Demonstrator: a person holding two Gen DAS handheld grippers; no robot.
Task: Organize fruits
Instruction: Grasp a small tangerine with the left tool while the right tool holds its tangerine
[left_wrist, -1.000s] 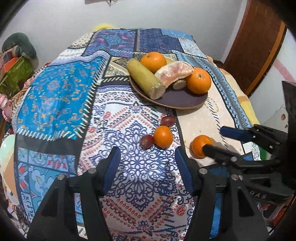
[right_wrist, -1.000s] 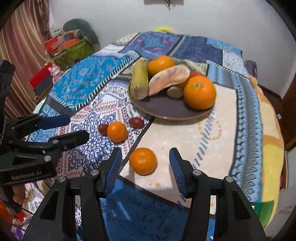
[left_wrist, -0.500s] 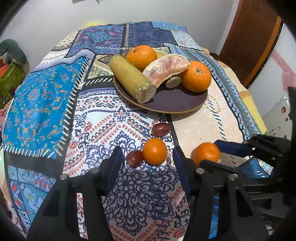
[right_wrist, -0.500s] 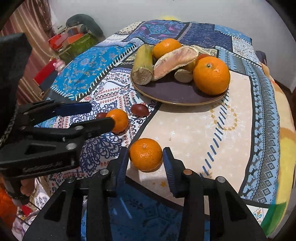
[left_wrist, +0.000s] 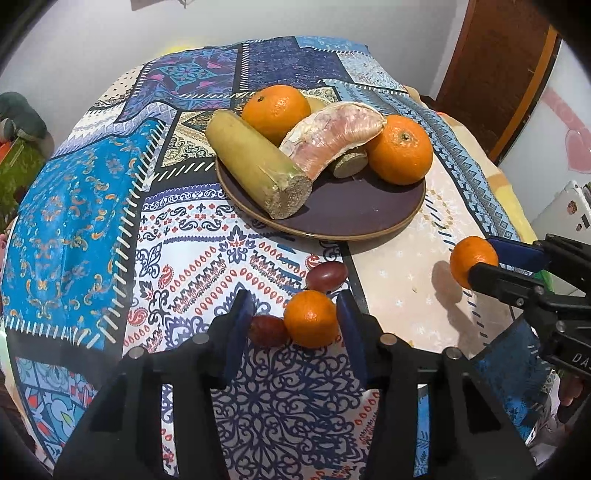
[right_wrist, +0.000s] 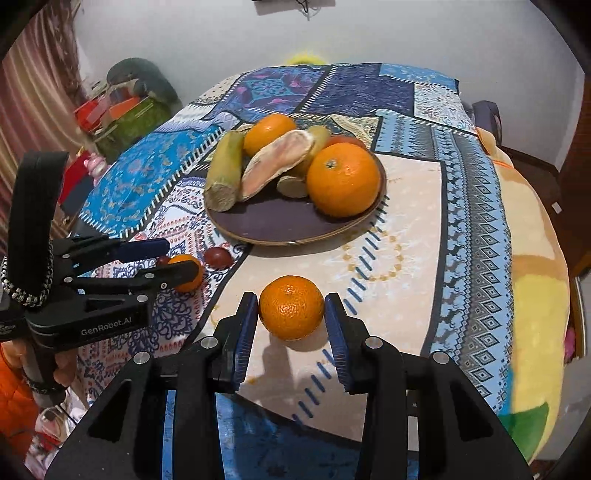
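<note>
A dark plate on the patterned cloth holds two big oranges, a sugarcane piece and a pomelo wedge. My left gripper is open around a small mandarin and a dark red fruit beside it on the cloth. Another dark red fruit lies just beyond. My right gripper brackets a second mandarin with its jaws close to the sides; the mandarin appears raised a little above its shadow. That mandarin also shows in the left wrist view.
The cloth-covered table drops off at the right and near edges. Bags and toys sit beyond the left edge. A wooden door stands at the back right.
Both grippers moved forward. The left jaws came around the small mandarin and red fruit. The right jaws narrowed around the second mandarin.
</note>
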